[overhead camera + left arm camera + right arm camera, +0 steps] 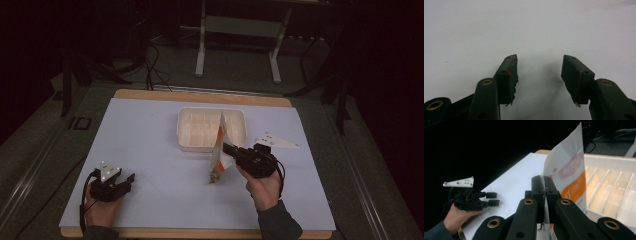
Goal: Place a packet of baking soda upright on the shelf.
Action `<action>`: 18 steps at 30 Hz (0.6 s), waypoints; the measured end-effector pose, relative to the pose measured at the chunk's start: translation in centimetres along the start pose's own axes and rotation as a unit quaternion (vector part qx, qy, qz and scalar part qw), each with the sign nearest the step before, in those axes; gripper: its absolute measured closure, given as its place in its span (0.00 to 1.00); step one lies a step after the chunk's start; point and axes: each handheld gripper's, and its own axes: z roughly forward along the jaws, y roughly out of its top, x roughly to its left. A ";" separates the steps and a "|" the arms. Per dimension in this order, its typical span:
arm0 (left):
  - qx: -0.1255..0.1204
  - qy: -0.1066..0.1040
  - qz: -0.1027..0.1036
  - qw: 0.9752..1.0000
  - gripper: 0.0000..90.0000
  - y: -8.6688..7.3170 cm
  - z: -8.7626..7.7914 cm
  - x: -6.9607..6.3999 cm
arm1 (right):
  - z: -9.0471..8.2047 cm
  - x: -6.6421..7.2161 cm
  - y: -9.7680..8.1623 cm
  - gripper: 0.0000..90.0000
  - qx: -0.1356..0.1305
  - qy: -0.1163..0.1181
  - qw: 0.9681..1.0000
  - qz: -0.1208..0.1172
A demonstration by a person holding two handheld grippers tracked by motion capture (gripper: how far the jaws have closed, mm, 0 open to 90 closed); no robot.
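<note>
Beside the white plastic divided tray (190,131), right hand-held gripper (231,149) pinches the white-and-orange paper pouch (219,150), upright.
Left hand-held gripper (131,179) rests released on the pale table (150,150), well apart.

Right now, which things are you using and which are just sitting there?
In use:
right gripper, shut on the packet
tray beside it, probably

Just sitting there:
left gripper, open with nothing in it
white three-cornered plate on the table
</note>
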 end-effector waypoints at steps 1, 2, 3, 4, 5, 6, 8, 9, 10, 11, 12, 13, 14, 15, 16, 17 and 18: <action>0.000 0.000 0.000 1.000 0.52 0.0 0.0 0.0 | 0.1 0.0 0.2 1.00 -0.001 -0.001 1.000 -0.002; 0.000 0.001 0.000 1.000 0.52 0.0 0.0 0.0 | 0.2 0.1 0.4 1.00 -0.002 -0.001 1.000 -0.006; 0.000 0.000 0.001 1.000 0.52 0.0 0.0 0.0 | 0.3 0.1 0.6 1.00 -0.002 0.000 1.000 -0.008; 0.000 0.000 0.001 1.000 0.52 0.0 0.0 0.0 | 0.4 0.1 0.8 1.00 -0.002 -0.001 1.000 -0.011; 0.000 0.000 0.001 1.000 0.52 0.0 0.0 0.0 | 0.5 0.2 1.0 1.00 -0.003 -0.001 1.000 -0.012; 0.000 0.000 0.001 1.000 0.52 0.0 0.0 0.0 | 0.6 0.2 1.2 1.00 -0.003 -0.001 1.000 -0.015; 0.000 0.000 0.000 1.000 0.52 0.0 0.0 0.0 | 0.8 0.4 1.5 1.00 -0.005 -0.005 1.000 -0.021; 0.000 -0.001 0.000 1.000 0.52 0.0 0.0 0.0 | 0.8 0.4 1.7 1.00 -0.004 -0.005 1.000 -0.024; 0.000 -0.001 0.000 1.000 0.52 0.0 0.0 0.0 | 0.9 0.5 1.8 1.00 -0.005 -0.005 1.000 -0.024; 0.000 0.000 0.001 1.000 0.52 0.0 0.0 0.0 | 0.8 0.5 2.0 1.00 -0.007 -0.006 1.000 -0.027; 0.000 0.000 0.001 1.000 0.52 0.0 0.0 0.0 | 0.8 0.6 2.1 1.00 -0.007 -0.007 1.000 -0.028; 0.000 0.000 0.001 1.000 0.52 0.0 0.0 0.0 | 0.8 0.6 2.2 1.00 -0.008 -0.006 1.000 -0.029; 0.000 0.000 0.001 1.000 0.52 0.0 0.0 0.0 | 0.8 0.6 2.4 1.00 -0.011 -0.007 0.999 -0.031; 0.000 0.000 0.001 1.000 0.52 0.0 0.0 0.0 | 0.8 0.6 2.5 1.00 -0.012 -0.007 0.999 -0.032; 0.000 0.000 0.001 1.000 0.52 0.0 0.0 0.0 | 0.8 0.6 2.6 1.00 -0.013 -0.008 0.999 -0.032; 0.000 0.000 0.001 1.000 0.52 0.0 0.0 0.0 | 0.7 0.6 2.8 1.00 -0.016 -0.011 0.999 -0.035; 0.000 0.000 0.001 1.000 0.52 0.0 0.0 0.0 | 0.7 0.6 2.9 1.00 -0.017 -0.012 0.999 -0.036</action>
